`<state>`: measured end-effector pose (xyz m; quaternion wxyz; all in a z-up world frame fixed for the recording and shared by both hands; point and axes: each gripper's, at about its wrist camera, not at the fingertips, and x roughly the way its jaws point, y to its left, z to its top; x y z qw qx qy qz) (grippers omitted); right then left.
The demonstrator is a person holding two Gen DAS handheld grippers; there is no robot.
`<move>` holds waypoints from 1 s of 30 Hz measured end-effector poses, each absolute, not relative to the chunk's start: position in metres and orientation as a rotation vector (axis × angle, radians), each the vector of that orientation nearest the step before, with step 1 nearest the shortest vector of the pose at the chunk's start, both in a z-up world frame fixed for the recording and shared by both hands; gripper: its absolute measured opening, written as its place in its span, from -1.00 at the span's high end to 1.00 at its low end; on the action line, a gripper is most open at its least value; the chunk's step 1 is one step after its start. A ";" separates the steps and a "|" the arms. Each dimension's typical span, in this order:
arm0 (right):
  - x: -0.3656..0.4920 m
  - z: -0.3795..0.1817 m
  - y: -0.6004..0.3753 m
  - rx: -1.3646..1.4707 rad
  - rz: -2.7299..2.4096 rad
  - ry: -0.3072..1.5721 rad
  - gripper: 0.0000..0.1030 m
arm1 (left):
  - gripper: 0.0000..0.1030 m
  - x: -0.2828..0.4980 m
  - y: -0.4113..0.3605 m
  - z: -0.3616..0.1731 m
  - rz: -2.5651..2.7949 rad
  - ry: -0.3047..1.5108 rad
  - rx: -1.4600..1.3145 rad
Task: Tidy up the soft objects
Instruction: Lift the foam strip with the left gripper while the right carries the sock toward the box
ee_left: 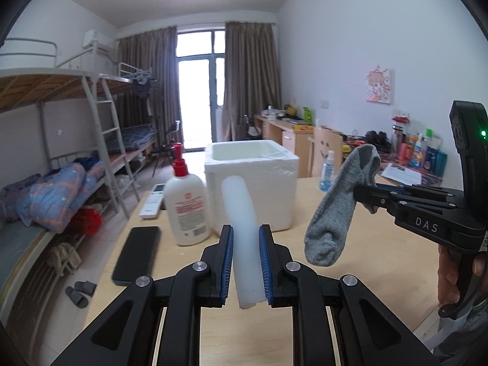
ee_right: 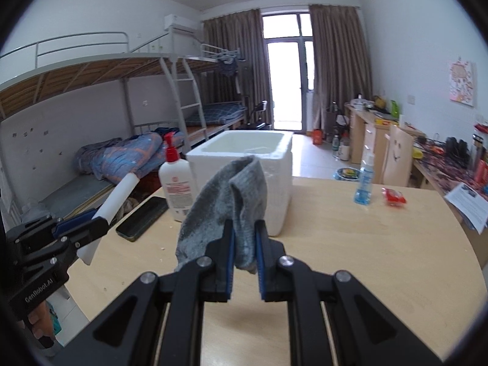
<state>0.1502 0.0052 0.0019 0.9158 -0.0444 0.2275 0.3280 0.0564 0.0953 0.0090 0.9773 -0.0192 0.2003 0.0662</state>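
a limp grey sock [ee_right: 225, 201] and a white foam tube [ee_left: 242, 238] held above the table, near an open white foam box [ee_left: 251, 180].

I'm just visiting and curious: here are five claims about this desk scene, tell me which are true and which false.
1. The right gripper holds a grey sock. True.
2. The left gripper holds a blue spray bottle. False: its jaws clamp a white foam tube; the blue spray bottle stands on the wooden table.
3. The white foam box is open at the top. True.
4. The sock already lies inside the box. False: it hangs from the right gripper's jaws, in front of the box.
5. A black phone lies on the table near a white lotion bottle with a red pump. True.
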 end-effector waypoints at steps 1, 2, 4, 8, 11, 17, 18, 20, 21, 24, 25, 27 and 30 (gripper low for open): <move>0.151 0.002 0.008 -0.095 0.684 0.469 0.70 | 0.64 0.057 0.098 0.009 0.141 0.404 -0.041; 0.151 0.001 0.011 -0.098 0.691 0.471 0.70 | 0.64 0.057 0.101 0.009 0.148 0.403 -0.044; 0.153 0.001 0.016 -0.104 0.702 0.474 0.70 | 0.64 0.059 0.105 0.009 0.157 0.402 -0.050; 0.156 0.001 0.022 -0.110 0.707 0.483 0.70 | 0.64 0.064 0.113 0.010 0.142 0.410 -0.070; 0.160 0.002 0.025 -0.112 0.705 0.486 0.70 | 0.64 0.067 0.118 0.012 0.145 0.406 -0.070; 0.162 0.004 0.028 -0.115 0.707 0.483 0.70 | 0.64 0.075 0.123 0.017 0.133 0.389 -0.065; 0.164 0.006 0.030 -0.115 0.703 0.485 0.70 | 0.64 0.078 0.124 0.019 0.130 0.387 -0.064; 0.167 0.008 0.032 -0.116 0.696 0.485 0.70 | 0.64 0.085 0.127 0.023 0.126 0.381 -0.066; 0.169 0.010 0.034 -0.114 0.691 0.484 0.70 | 0.64 0.087 0.127 0.024 0.124 0.380 -0.065; 0.175 0.016 0.035 -0.114 0.683 0.484 0.70 | 0.64 0.097 0.131 0.032 0.111 0.374 -0.067; 0.178 0.019 0.035 -0.109 0.683 0.482 0.70 | 0.64 0.100 0.133 0.034 0.106 0.374 -0.070; 0.182 0.024 0.034 -0.106 0.677 0.475 0.70 | 0.64 0.105 0.136 0.038 0.106 0.372 -0.071; 0.191 0.029 0.034 -0.101 0.665 0.471 0.70 | 0.64 0.112 0.136 0.044 0.100 0.367 -0.062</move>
